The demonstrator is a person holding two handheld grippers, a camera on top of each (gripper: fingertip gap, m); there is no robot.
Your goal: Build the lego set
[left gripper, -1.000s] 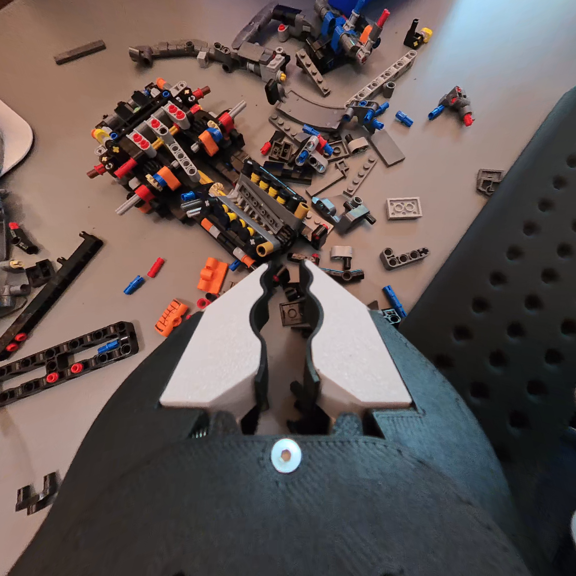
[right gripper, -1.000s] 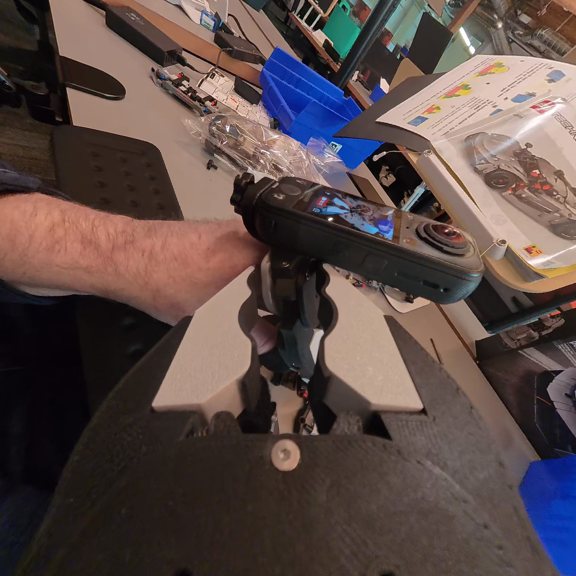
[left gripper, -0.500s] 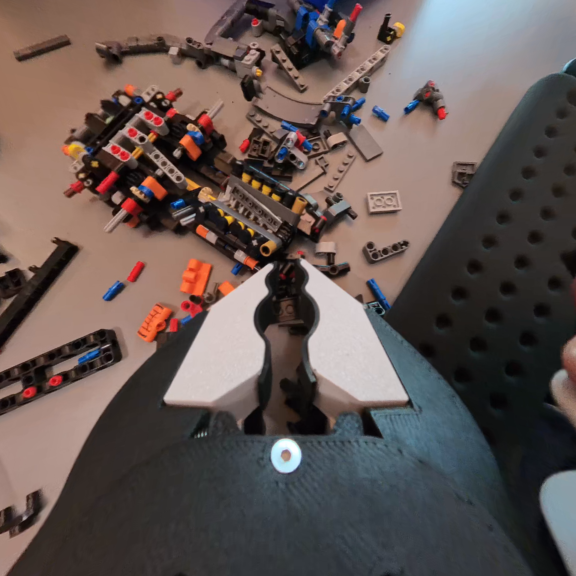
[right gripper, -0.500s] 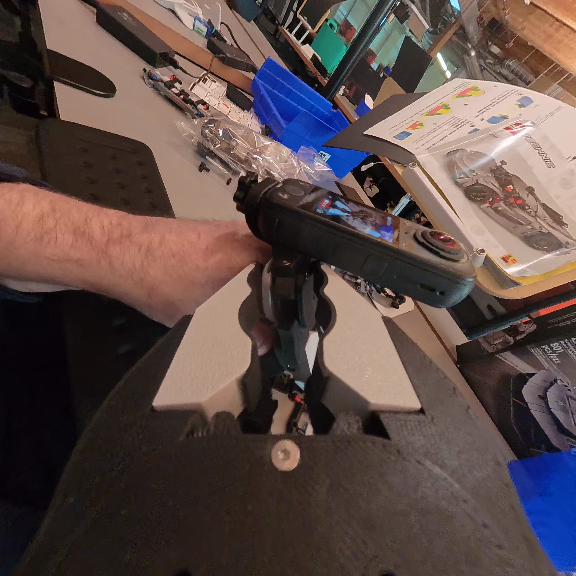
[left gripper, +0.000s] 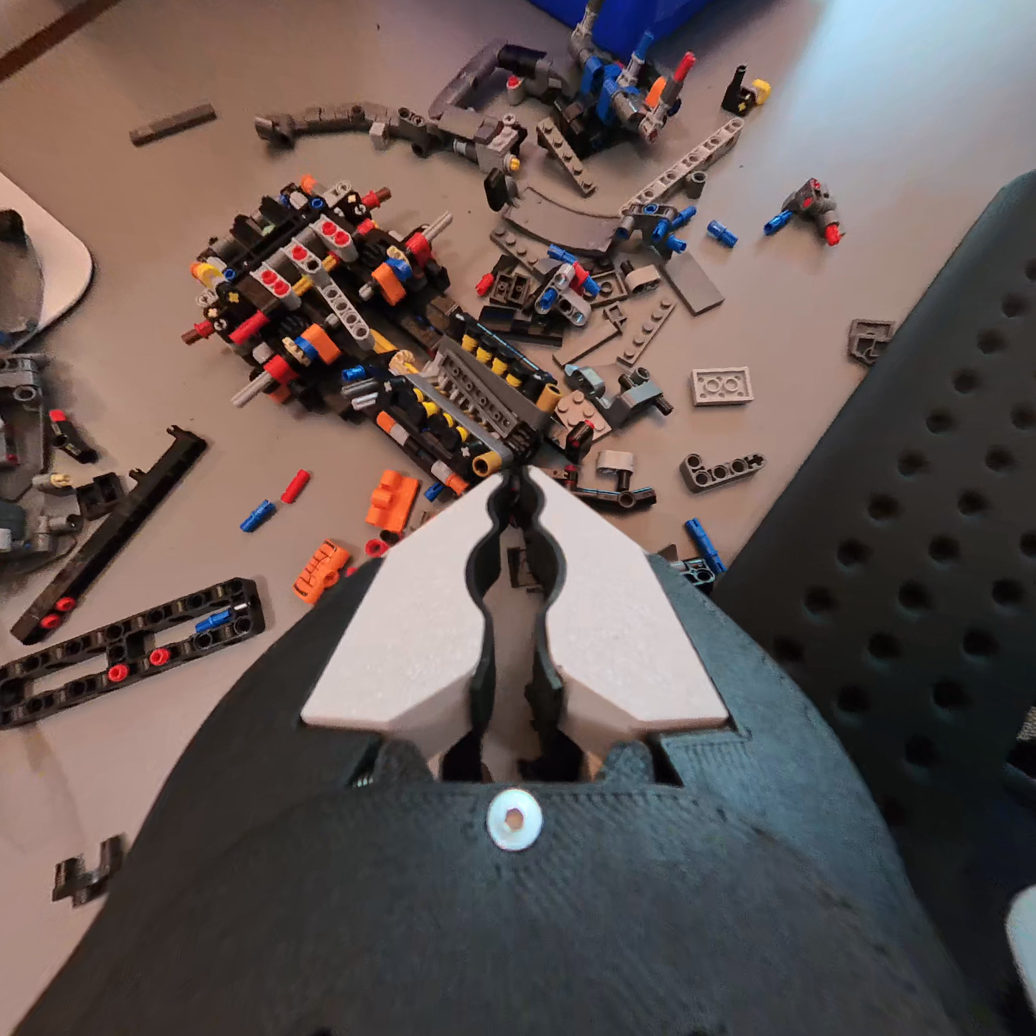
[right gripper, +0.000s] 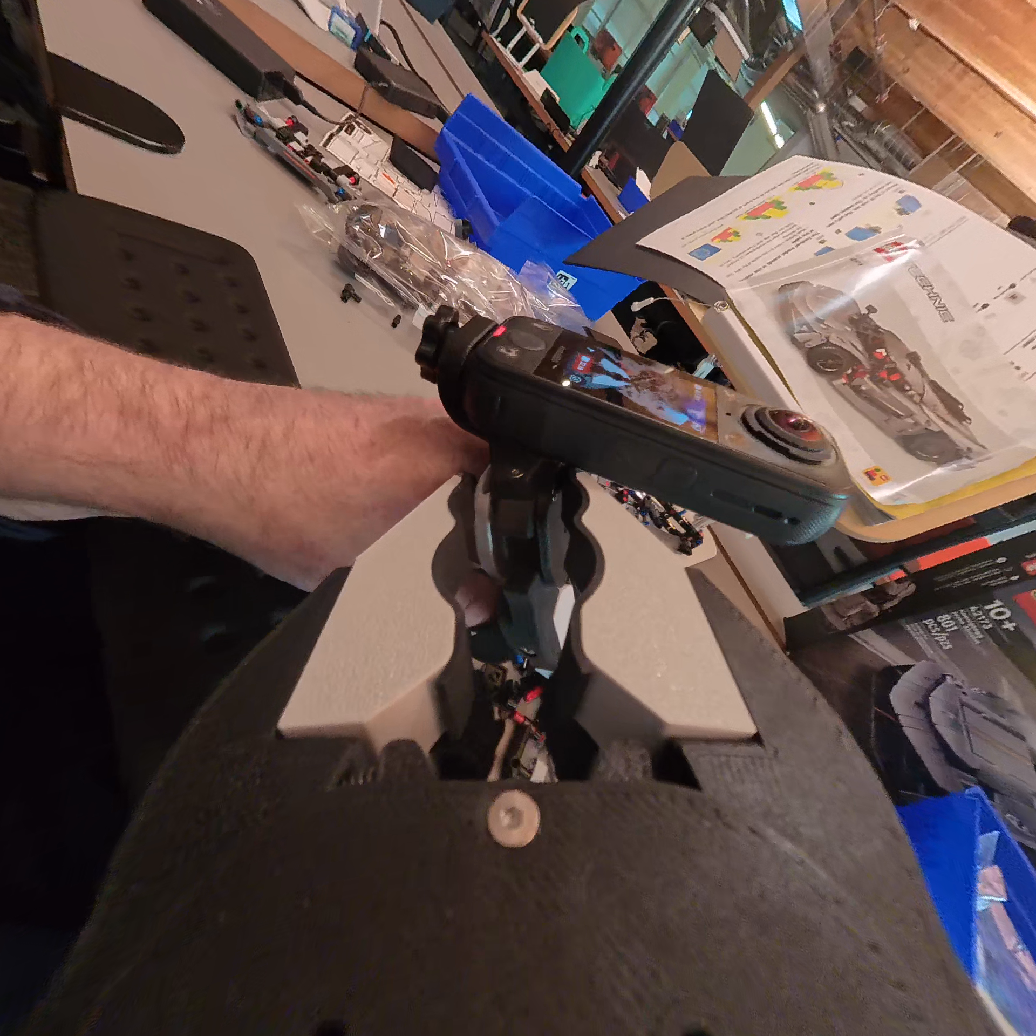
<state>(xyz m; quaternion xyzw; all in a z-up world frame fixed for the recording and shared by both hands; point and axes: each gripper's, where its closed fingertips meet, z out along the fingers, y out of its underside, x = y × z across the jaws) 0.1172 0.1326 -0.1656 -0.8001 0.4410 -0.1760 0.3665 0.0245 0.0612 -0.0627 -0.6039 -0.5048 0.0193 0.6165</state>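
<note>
Lego chassis (left gripper: 359, 336) on table | left gripper (left gripper: 517, 476) pressed together (empty) | right gripper (right gripper: 518, 488) spread

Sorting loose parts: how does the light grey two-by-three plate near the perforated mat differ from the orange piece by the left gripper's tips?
The light grey plate is flat, thin and rectangular; the orange piece is chunkier and ridged. The plate lies alone on bare table right of the built chassis; the orange piece sits below the chassis among small pins. Both lie loose, ungripped.
</note>
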